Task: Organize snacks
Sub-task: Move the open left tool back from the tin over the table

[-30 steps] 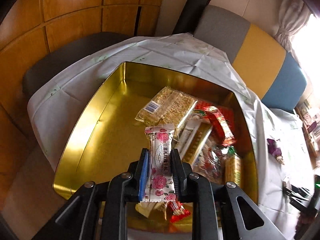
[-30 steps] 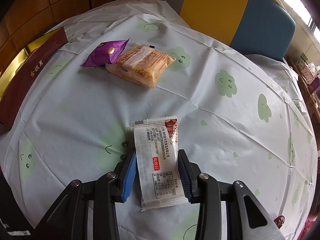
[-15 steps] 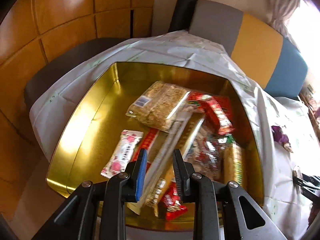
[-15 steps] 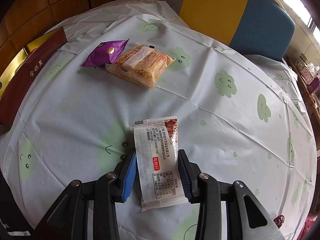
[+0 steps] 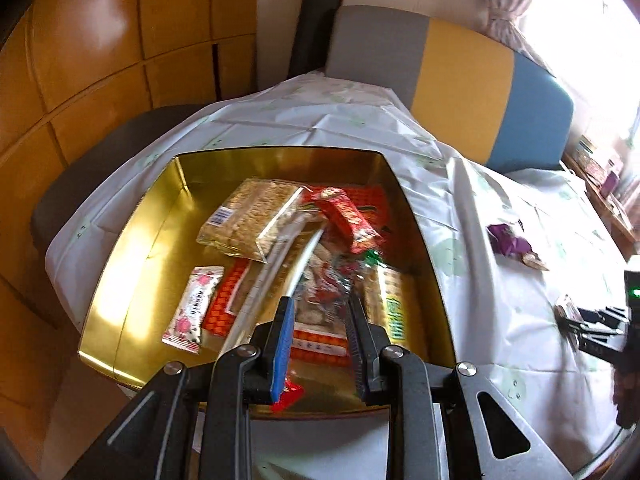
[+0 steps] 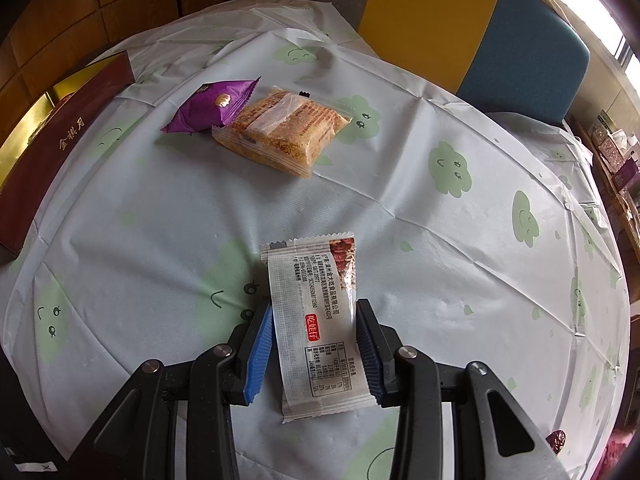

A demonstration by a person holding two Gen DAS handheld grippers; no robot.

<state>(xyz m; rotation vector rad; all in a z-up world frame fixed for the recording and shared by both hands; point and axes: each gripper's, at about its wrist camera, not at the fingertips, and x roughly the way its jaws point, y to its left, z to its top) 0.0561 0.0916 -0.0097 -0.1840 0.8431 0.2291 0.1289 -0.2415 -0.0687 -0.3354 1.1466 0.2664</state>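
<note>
A gold tin (image 5: 132, 240) holds several wrapped snacks. A white rose-print packet (image 5: 194, 308) lies flat on its floor at the left. My left gripper (image 5: 320, 302) hovers over the tin's near side, open, with nothing between its pads. In the right wrist view a white snack packet (image 6: 312, 280) with a red label sits lengthwise between the pads of my right gripper (image 6: 314, 306), which press on both its long edges above the tablecloth. A purple packet (image 6: 212, 104) and a clear pack of golden crackers (image 6: 284, 132) lie together farther back on the cloth.
The tin's dark red outer wall (image 6: 60, 148) runs along the left of the right wrist view. A grey, yellow and blue chair (image 6: 440, 20) stands behind the table. A small red fruit (image 6: 556, 438) lies near the cloth's right edge.
My left gripper let go of the rose-print packet, which now lies in the tin at the left, and the gripper shifted right over the other snacks. The right gripper and its packet kept still.
</note>
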